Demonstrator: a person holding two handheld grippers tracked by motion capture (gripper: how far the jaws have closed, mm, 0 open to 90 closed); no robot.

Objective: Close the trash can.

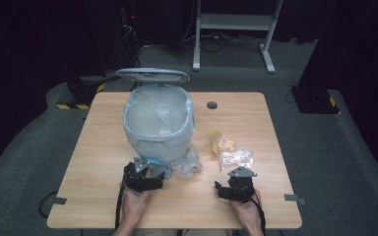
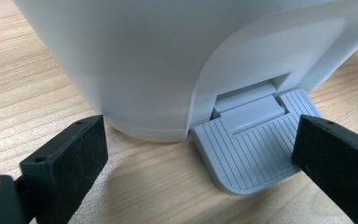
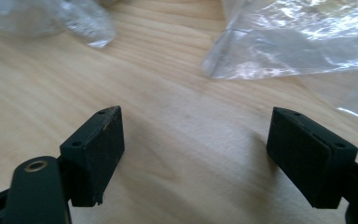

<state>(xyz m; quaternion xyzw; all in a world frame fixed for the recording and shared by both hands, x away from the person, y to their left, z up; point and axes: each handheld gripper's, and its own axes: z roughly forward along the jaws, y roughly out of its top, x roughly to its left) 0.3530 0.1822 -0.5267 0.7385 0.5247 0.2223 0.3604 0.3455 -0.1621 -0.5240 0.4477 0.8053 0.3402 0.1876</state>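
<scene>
1. Black jaws of left gripper (image 2: 200, 154) spread wide, holding nothing; grey ribbed pedal (image 2: 251, 149) of white pedal bin (image 2: 135, 60) sits on the table between them, nearer its right jaw.
2. Bin lid (image 1: 152, 74) up, clear liner inside.
3. Right gripper (image 3: 193, 154) wide too, empty; crumpled clear plastic wrapper (image 3: 303, 42) lies ahead w/ bare wooden table (image 3: 168, 93) between.
4. Wrapper is on right hand's side, so that hand nearer.
</scene>
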